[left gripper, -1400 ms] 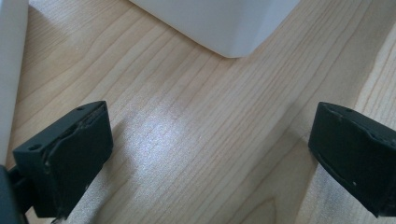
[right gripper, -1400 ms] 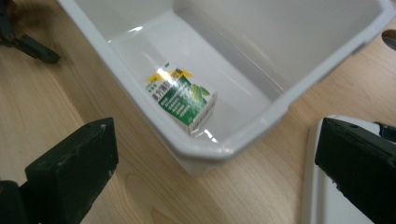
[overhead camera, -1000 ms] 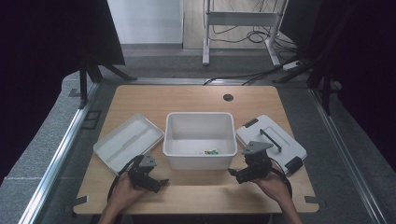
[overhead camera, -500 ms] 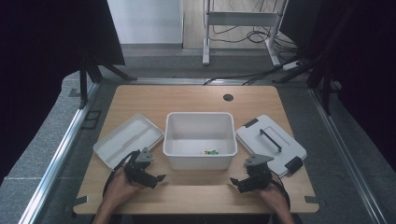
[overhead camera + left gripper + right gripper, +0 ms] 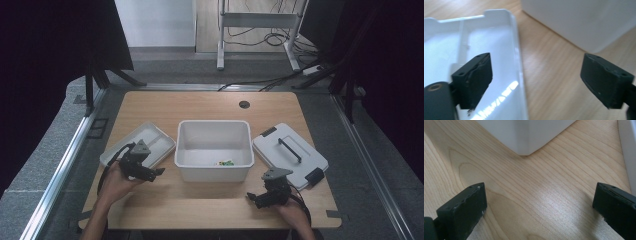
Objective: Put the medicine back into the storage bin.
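Left gripper view: left gripper (image 5: 536, 77) agape, seemingly empty.

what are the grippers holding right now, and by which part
Nothing. The left gripper hangs open over the white tray's edge, jaws just closing slightly; the right gripper is open over bare table.

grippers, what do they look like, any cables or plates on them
Both are black. The left gripper and right gripper each carry a grey three-cornered plate on top and trail a black cable. Their pads are blocky, matte and scuffed. Forearms are bare, no sleeves.
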Demonstrator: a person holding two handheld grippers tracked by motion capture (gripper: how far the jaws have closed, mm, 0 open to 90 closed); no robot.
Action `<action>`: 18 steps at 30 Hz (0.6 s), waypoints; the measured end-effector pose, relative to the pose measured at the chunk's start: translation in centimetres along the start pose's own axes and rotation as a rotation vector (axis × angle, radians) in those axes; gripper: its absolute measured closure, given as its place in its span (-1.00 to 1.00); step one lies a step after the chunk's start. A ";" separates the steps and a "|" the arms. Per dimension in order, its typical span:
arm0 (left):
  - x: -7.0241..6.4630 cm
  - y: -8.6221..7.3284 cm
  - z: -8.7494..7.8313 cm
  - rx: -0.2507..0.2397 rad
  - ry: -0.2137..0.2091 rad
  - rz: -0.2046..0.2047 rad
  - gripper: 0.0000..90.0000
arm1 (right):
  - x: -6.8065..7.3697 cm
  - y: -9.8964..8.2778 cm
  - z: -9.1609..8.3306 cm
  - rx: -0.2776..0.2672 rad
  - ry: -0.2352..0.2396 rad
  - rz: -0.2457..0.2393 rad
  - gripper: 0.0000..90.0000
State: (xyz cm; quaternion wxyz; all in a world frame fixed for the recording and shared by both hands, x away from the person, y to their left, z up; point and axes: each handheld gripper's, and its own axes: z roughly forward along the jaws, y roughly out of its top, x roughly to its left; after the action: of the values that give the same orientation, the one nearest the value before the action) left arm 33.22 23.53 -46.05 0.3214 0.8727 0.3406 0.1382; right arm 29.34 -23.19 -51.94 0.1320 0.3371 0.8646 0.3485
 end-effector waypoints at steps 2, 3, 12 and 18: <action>0.8 0.1 -0.2 0.005 0.013 -0.005 -0.68 | 0.0 0.0 0.0 0.000 0.000 0.000 -1.00; 1.3 0.2 -0.2 0.007 0.021 -0.010 -0.68 | 0.0 0.0 0.0 0.000 0.000 0.000 -1.00; 5.3 0.7 -0.5 0.026 0.083 -0.040 -0.45 | 0.0 0.0 0.0 0.000 0.000 0.000 -1.00; 7.5 0.2 0.4 0.068 0.104 -0.062 -0.11 | 0.0 0.0 0.0 0.000 0.000 0.000 -1.00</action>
State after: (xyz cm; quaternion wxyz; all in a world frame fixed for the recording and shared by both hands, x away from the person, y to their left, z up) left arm 38.99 28.41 -46.09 0.2774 0.8638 0.3884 0.1615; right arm 29.35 -23.19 -51.94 0.1321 0.3372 0.8644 0.3487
